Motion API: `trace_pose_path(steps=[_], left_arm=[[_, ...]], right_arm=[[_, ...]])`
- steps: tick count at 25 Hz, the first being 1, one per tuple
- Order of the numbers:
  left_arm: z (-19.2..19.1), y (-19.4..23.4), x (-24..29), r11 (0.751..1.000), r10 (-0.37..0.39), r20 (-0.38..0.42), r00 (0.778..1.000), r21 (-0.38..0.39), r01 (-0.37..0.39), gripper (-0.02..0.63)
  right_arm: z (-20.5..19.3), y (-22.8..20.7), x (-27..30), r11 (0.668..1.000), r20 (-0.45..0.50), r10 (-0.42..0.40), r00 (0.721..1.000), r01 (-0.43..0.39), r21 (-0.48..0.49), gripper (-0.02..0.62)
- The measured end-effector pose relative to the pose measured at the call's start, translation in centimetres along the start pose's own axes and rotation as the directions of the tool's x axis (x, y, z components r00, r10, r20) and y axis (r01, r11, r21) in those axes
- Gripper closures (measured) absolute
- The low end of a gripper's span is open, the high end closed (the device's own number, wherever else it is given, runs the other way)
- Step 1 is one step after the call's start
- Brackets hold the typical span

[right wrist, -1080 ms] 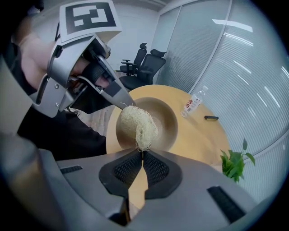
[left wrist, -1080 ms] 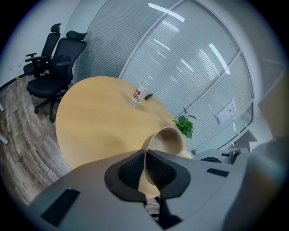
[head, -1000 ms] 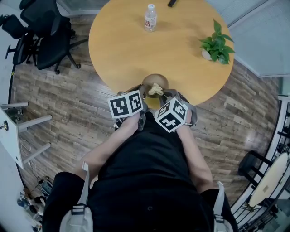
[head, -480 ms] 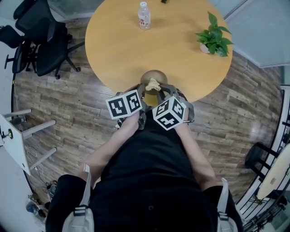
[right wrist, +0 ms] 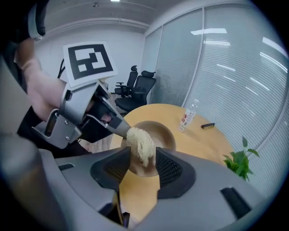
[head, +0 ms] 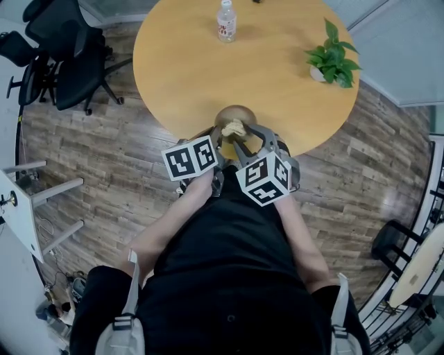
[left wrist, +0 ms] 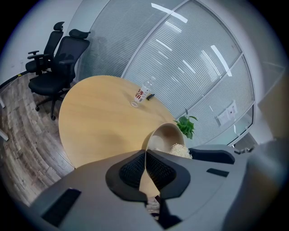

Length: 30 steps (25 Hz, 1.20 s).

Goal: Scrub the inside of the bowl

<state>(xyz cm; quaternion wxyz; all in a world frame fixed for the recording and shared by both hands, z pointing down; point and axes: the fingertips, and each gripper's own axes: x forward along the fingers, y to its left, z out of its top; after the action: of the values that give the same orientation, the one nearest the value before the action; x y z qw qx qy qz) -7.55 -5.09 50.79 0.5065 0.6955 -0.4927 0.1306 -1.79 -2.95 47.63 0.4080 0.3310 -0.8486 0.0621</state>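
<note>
Since the earlier frames the right claw (right wrist: 142,158) has let go. Its jaws have just been opening and now stand spread, and in the head view its marker cube sits a little lower and further right than before. The left claw (left wrist: 145,158) has not shifted.

The round wooden bench (head: 277,83) fills the upper middle of the head view, on a plank floor (head: 104,173). Black office chairs (head: 66,59) stand off its left side. The person, in dark clothing, stands at the bench's near edge with both claws held out in front and angled down.

The left claw is clenched on the bowl (left wrist: 167,135). Its two pads meet on the thin near wall, one inside the rim and one outside. The bowl is tan and sits at the near edge of the bench, tipped slightly toward the right claw.

A potted plant (head: 333,59) stands near the bench's right rim, well apart from the bowl. A water bottle (head: 225,21) stands upright at the far side, with a small dark object (right wrist: 208,125) lying just beside it.

The scrubber (right wrist: 142,143), a pale fibrous wad, rests at the bowl's near rim, just beside the left claw's tip. In the right gripper view it shows between the open jaws, and the pad on the right of that view stands clear of it.
</note>
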Motion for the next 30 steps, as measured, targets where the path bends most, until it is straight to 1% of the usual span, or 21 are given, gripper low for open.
trace_pose_path(steps=[3,4,6,7,9,10,13,15,17,19,22,24,26,28,30], left_arm=[[0.0,0.0,-0.1,1.000,0.001,0.001,1.000,0.004,-0.001,0.585],[0.1,0.0,-0.1,1.000,0.000,0.001,1.000,0.008,0.000,0.584],[0.2,-0.2,0.0,1.000,-0.003,0.003,1.000,0.019,0.003,0.586],[0.2,-0.4,0.0,1.000,-0.004,0.004,1.000,0.026,0.004,0.586],[0.2,-0.5,0.0,0.999,-0.005,0.006,1.000,0.033,0.004,0.586],[0.2,-0.5,0.0,0.999,-0.004,0.005,1.000,0.033,0.004,0.584],[0.1,-0.3,0.1,1.000,-0.001,-0.002,1.000,0.020,0.001,0.584],[0.0,-0.2,0.2,1.000,0.000,-0.009,1.000,0.008,0.000,0.584],[-0.1,-0.1,0.2,1.000,-0.002,-0.014,1.000,0.000,0.002,0.584],[-0.1,-0.2,0.3,1.000,-0.004,-0.015,1.000,-0.001,0.004,0.586],[-0.2,-0.1,0.4,1.000,-0.009,-0.018,1.000,-0.009,0.009,0.586],[-0.2,-0.2,0.3,1.000,-0.013,-0.014,1.000,-0.008,0.013,0.586],[-0.1,-0.6,0.3,1.000,-0.023,-0.010,1.000,0.001,0.023,0.586],[0.0,-0.9,0.3,0.999,-0.032,-0.006,0.999,0.012,0.032,0.588],[0.0,-1.0,0.3,0.999,-0.035,-0.006,0.999,0.020,0.035,0.587]], right_arm=[[2.0,-0.1,-0.9,0.995,0.028,-0.015,1.000,0.018,-0.100,0.416],[2.4,-0.1,-0.9,0.989,0.021,-0.018,1.000,0.021,-0.144,0.416],[2.5,0.0,-0.3,0.973,-0.022,-0.019,1.000,0.013,-0.232,0.417],[2.3,0.0,0.1,0.964,-0.051,-0.018,0.999,0.004,-0.266,0.425],[1.7,0.1,0.8,0.952,-0.093,-0.021,0.995,-0.009,-0.306,0.482],[1.5,0.0,0.9,0.950,-0.102,-0.021,0.995,-0.011,-0.311,0.517],[0.8,0.0,1.1,0.954,-0.121,-0.005,0.993,-0.031,-0.298,0.529],[0.5,-0.4,1.1,0.960,-0.117,-0.010,0.993,-0.024,-0.281,0.543],[0.7,-1.4,0.9,0.970,-0.077,-0.039,0.996,0.020,-0.241,0.548],[1.5,-2.8,0.5,0.976,-0.011,-0.090,0.996,0.086,-0.199,0.549],[3.1,-4.1,-0.4,0.966,0.089,-0.151,0.985,0.166,-0.198,0.549],[3.6,-4.0,-0.5,0.956,0.124,-0.167,0.978,0.192,-0.222,0.549],[3.5,-3.9,-0.2,0.948,0.137,-0.185,0.973,0.214,-0.235,0.549],[3.2,-3.7,0.3,0.950,0.139,-0.191,0.972,0.219,-0.222,0.549],[3.0,-3.1,0.8,0.960,0.134,-0.170,0.976,0.195,-0.200,0.549]])
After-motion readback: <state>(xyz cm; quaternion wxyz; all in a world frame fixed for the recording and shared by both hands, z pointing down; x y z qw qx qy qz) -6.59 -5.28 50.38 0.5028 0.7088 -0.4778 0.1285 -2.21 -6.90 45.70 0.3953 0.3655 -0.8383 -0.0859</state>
